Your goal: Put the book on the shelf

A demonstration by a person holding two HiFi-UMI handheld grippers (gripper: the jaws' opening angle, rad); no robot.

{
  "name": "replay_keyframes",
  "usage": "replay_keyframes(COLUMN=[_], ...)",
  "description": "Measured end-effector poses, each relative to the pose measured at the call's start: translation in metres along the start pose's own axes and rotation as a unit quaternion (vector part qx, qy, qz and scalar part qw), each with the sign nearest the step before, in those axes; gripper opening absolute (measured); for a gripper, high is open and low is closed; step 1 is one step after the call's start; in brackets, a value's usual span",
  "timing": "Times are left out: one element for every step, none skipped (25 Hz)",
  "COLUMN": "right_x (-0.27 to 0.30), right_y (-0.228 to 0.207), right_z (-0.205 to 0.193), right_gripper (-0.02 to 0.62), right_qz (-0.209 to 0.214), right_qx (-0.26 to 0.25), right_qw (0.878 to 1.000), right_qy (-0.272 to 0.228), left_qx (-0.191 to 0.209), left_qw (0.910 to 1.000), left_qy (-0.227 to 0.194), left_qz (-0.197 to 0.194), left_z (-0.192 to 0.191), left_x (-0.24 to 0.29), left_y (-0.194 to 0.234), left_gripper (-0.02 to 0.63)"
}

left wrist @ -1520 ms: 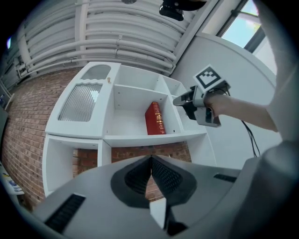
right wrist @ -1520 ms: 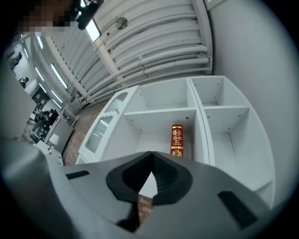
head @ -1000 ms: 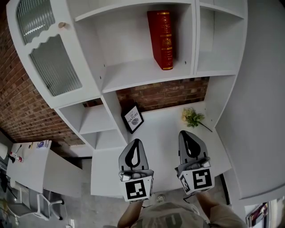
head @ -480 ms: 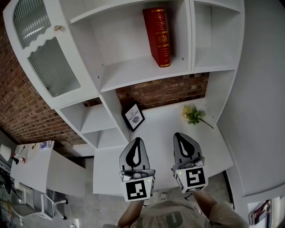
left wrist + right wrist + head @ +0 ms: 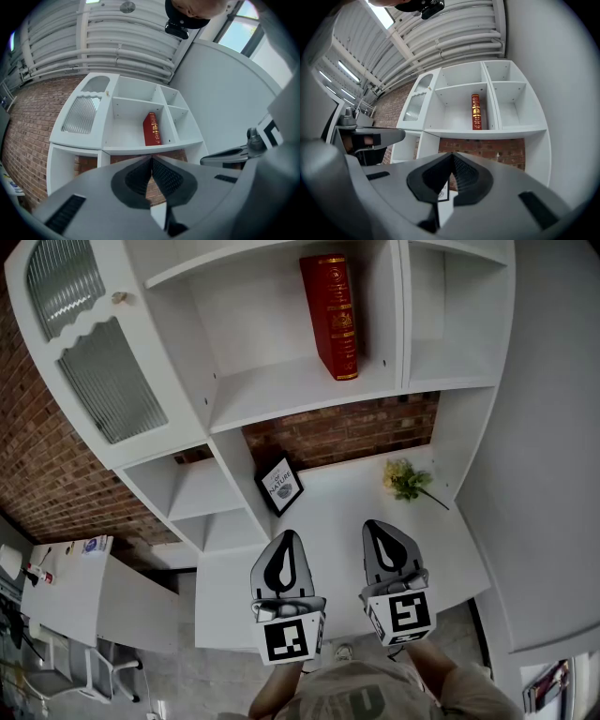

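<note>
A red book with gold print (image 5: 330, 315) stands upright on the white shelf (image 5: 300, 392), against the right wall of the middle compartment. It also shows in the left gripper view as the book (image 5: 151, 128) and in the right gripper view as the book (image 5: 476, 111). Both grippers hang side by side over the desk, well below and short of the shelf. My left gripper (image 5: 288, 538) is shut with nothing in it, its pads together (image 5: 151, 161). My right gripper (image 5: 380, 527) is also shut and holds nothing (image 5: 452, 157).
A small framed picture (image 5: 279, 487) leans at the back of the white desk (image 5: 328, 540), and a flower sprig (image 5: 405, 482) lies to its right. A ribbed-glass cabinet door (image 5: 103, 362) is at the upper left. A low table with small items (image 5: 56, 582) stands far left.
My right gripper has sunk a little and drifted left in the head view. The left gripper and the book have kept their places.
</note>
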State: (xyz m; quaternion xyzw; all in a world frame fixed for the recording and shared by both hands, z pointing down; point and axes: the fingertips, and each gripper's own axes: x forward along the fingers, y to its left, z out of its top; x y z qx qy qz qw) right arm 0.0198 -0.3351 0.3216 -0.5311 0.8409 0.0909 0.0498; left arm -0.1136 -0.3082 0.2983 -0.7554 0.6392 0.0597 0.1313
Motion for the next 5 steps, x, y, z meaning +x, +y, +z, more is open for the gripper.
replay_keyframes(right_x=[-0.0001,-0.0003,-0.0006,-0.0010,-0.0014], right_y=[0.0004,0.0007,0.0008,0.0008,0.0008], right_z=[0.0001,-0.0001,-0.0006,-0.0013,-0.0020], right_gripper=[0.015,0.015,0.015,0.015,0.015], right_qz=[0.000,0.000,0.000,0.000,-0.001], right_qx=[0.000,0.000,0.000,0.000,0.000], right_qw=[1.000,1.000,1.000,1.000,1.000], right_qy=[0.000,0.001,0.001,0.002,0.003], left_qx=[0.000,-0.001,-0.001,-0.001,-0.001], left_qw=[1.0000,1.0000,1.0000,1.0000,1.0000], left_qy=[0.000,0.000,0.000,0.000,0.000], left_qz=[0.000,-0.001,-0.001,-0.002,-0.003], left_z=[0.0000,0.0001,0.0001,0.0000,0.0000], left_x=[-0.0001,-0.0001,-0.0001,-0.0001,-0.0002], left_y=[0.0001,0.0001,-0.0001,-0.0004,-0.0006], left_gripper=[0.012,0.012,0.012,0.012,0.012])
